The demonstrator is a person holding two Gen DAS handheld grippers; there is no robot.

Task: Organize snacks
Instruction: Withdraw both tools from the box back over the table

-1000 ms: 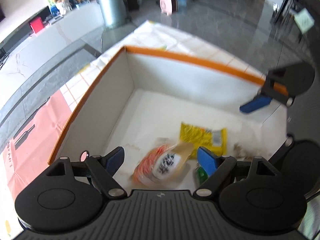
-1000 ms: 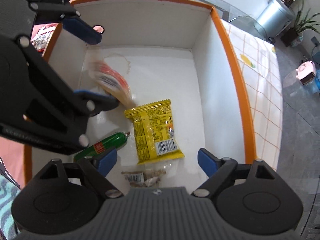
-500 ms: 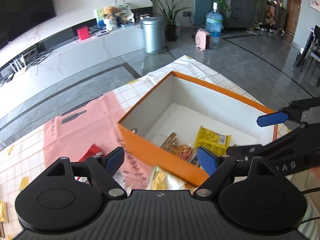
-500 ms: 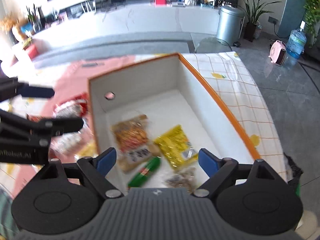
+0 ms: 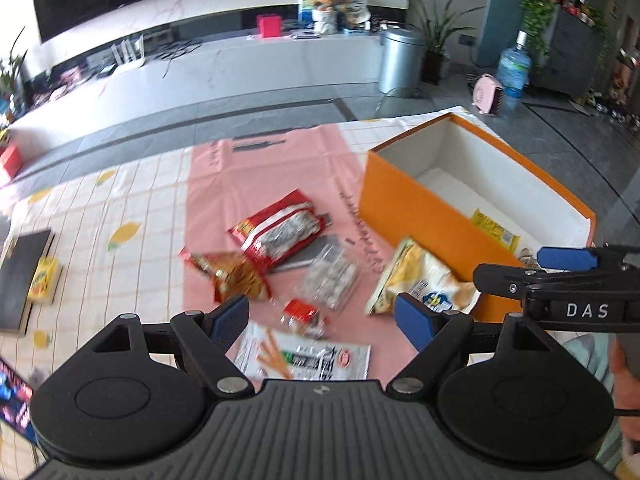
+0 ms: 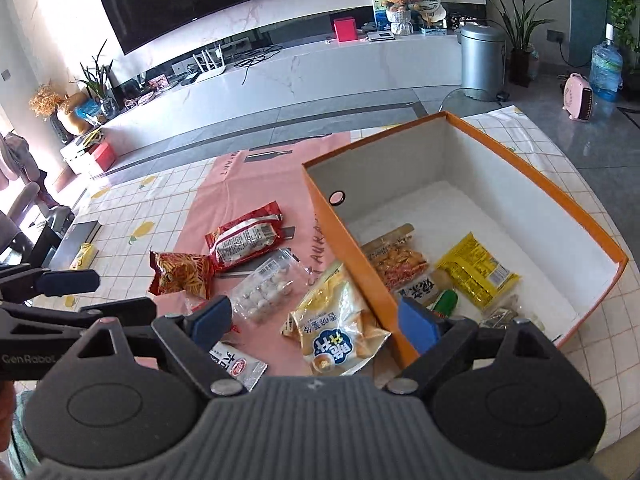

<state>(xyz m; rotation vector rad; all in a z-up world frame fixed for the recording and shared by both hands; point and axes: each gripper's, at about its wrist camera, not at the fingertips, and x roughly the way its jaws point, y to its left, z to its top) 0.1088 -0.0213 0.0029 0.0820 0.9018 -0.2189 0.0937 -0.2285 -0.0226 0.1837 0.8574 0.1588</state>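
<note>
The orange box (image 6: pixel 352 248) with white inside stands at the right and holds an orange snack packet (image 6: pixel 398 260), a yellow packet (image 6: pixel 476 274) and a green sausage (image 6: pixel 446 302). Left of it, on the pink mat (image 5: pixel 208 184), lie a red packet (image 5: pixel 276 230), a red chips bag (image 5: pixel 232 272), a clear bag of white balls (image 5: pixel 330 276), a yellow-white bag (image 5: pixel 424 280) leaning on the box wall (image 5: pixel 420 216), and a white stick-snack packet (image 5: pixel 304 356). My left gripper (image 5: pixel 322 320) hovers open above these loose snacks. My right gripper (image 6: pixel 316 320) is open over the yellow-white bag (image 6: pixel 340 320), holding nothing.
A checked cloth with lemon prints (image 6: pixel 132 216) covers the table. A black flat item with a yellow packet (image 5: pixel 44 280) lies at the far left. The table edge runs close behind the box. A person's sleeve shows at the right edge (image 5: pixel 596 360).
Both grippers have risen out of the box and swung left over the mat. The orange packet that was dropping under the left gripper now lies in the box.
</note>
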